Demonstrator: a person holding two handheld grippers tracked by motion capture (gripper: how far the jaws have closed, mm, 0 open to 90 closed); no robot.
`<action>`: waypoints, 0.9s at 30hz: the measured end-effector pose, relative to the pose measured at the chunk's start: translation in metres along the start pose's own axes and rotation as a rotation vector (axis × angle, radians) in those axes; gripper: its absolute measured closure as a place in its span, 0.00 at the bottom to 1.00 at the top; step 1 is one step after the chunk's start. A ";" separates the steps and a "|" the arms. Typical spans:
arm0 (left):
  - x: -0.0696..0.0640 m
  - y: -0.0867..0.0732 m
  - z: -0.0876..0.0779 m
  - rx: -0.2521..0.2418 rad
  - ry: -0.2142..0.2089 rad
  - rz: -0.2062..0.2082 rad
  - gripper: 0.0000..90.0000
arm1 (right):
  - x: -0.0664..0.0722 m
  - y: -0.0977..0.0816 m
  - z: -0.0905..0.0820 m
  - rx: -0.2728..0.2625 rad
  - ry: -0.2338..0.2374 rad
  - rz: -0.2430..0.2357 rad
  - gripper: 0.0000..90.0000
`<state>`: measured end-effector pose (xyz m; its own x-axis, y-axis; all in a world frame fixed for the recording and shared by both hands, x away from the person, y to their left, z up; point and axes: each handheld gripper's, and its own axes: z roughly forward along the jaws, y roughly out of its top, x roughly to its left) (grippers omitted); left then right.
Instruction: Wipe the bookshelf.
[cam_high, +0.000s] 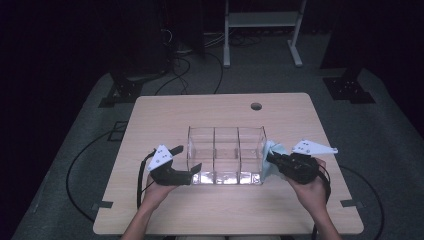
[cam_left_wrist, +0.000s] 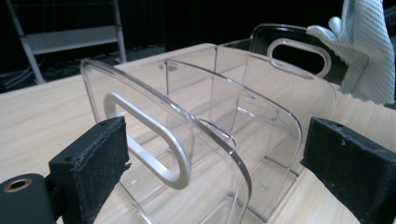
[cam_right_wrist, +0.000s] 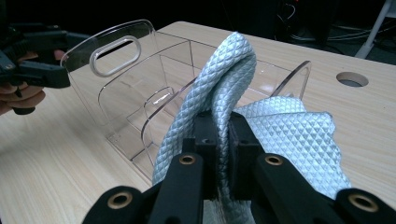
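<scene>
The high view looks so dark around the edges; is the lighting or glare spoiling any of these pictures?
High view: light falls on the table alone, the room behind is near black, and the clear organizer glares white along its near bottom edge. Left gripper view: sharp, with soft sheen on the organizer's handle rim. Right gripper view: the cloth is crisp, the background dim.
</scene>
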<state>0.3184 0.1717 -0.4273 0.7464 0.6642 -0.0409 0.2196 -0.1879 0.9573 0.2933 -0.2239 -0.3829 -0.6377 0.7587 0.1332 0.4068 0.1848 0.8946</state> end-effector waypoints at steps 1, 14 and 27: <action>0.000 0.000 0.000 0.000 0.000 0.000 0.07 | 0.000 0.000 0.000 0.000 0.000 0.000 0.94; 0.006 -0.006 0.006 0.033 -0.068 0.001 0.30 | -0.002 -0.001 -0.001 -0.005 -0.002 0.011 0.94; 0.002 -0.009 0.010 0.061 -0.079 0.053 0.59 | -0.009 -0.002 -0.003 -0.017 -0.012 0.029 0.93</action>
<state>0.3242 0.1681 -0.4389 0.8045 0.5937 -0.0150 0.2144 -0.2668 0.9396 0.2965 -0.2323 -0.3844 -0.6181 0.7708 0.1539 0.4138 0.1526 0.8975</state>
